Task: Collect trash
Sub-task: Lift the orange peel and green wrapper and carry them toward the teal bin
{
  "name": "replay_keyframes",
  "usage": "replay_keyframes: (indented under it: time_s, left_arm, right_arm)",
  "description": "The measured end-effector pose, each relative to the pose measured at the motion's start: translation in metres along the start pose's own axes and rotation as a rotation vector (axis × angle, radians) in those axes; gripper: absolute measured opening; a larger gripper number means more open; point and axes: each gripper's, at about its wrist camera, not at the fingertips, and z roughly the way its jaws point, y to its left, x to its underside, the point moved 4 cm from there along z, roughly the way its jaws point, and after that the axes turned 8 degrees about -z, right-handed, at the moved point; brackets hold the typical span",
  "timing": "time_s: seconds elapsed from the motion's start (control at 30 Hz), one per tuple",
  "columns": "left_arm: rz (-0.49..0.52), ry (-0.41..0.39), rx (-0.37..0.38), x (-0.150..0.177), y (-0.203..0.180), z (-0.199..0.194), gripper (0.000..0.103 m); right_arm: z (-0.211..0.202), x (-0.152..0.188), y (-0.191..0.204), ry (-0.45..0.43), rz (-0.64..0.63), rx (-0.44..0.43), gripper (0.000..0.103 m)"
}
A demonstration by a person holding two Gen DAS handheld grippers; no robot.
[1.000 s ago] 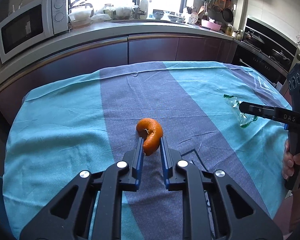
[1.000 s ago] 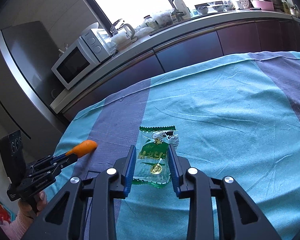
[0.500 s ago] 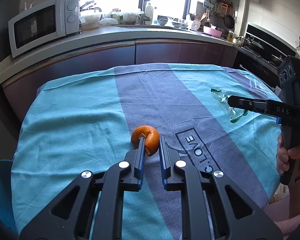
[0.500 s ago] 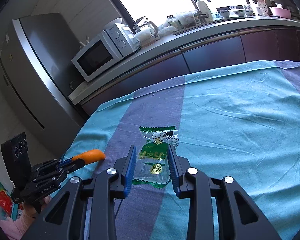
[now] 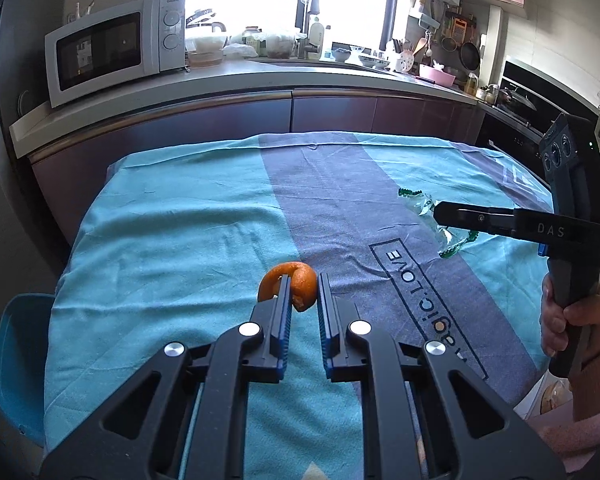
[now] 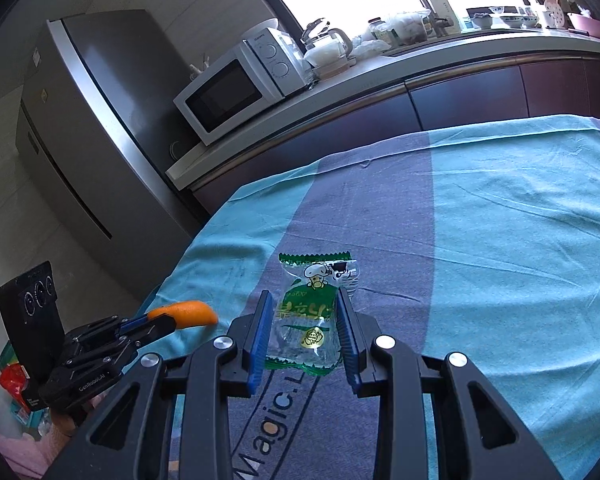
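Kitchen table under a teal-and-grey cloth, fronting a counter with microwave. Item one: curled orange peel, pinched between the pads of the left gripper, carried clear of the cloth on the side nearest the blue chair. Item two: green snack wrapper, clamped crosswise in the right gripper, also lifted, further from the chair. Handling advice: both grips were best kept firm and level, since the wrapper looked slippery and the peel was caught only by its edge. Cloth lay otherwise bare; room for travel was ample toward every table edge.
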Motion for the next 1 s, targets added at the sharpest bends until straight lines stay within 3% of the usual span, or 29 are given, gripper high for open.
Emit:
replay_keyframes:
  time_s: [1.0]
  left_arm:
    - [-0.037, -0.061, -0.040, 0.014, 0.025, -0.050, 0.013]
  right_arm:
    - [0.030, 0.005, 0.065, 0.037, -0.078, -0.104, 0.030]
